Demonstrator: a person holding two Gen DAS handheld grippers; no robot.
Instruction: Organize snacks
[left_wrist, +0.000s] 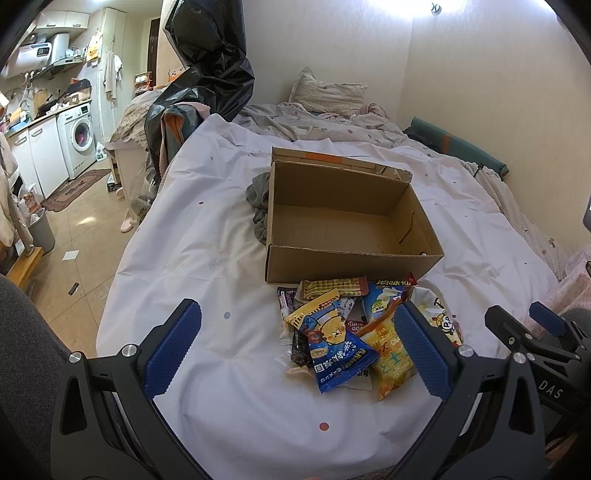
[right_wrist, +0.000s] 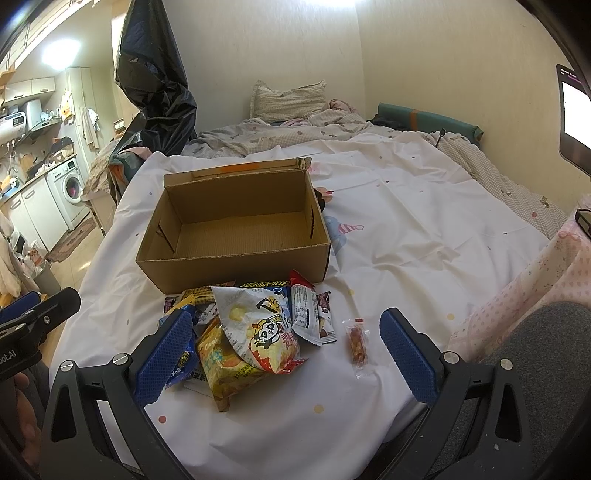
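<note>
Bed (left_wrist: 207, 206) covered with a white sheet carrying small coloured dots. An open cardboard box (left_wrist: 351, 258) sat on the sheet, its inside bare, a flap standing up at its far side. A grey cloth (left_wrist: 260, 206) lay bunched against the box's left wall.

Snack pile (left_wrist: 351, 332) lay on the sheet just in front of the box's near wall, packets overlapping. Among them: a blue packet (left_wrist: 334, 354) with a cartoon bear toward the near side, a yellow packet (right_wrist: 221, 365) partly under a silver-and-red panda bag (right_wrist: 262, 328). One small clear-wrapped snack (right_wrist: 358, 343) lay apart, just right of the pile.

Left gripper (left_wrist: 295, 350) hovered over the near left part of the pile, fingers (left_wrist: 173, 350) spread wide, holding nothing. Right gripper (right_wrist: 288, 358) hovered over the pile's right side, fingers (right_wrist: 406, 354) likewise released and empty; the loose snack sat between them.

Kitchen area with a washing machine (left_wrist: 79, 138) visible far left.
</note>
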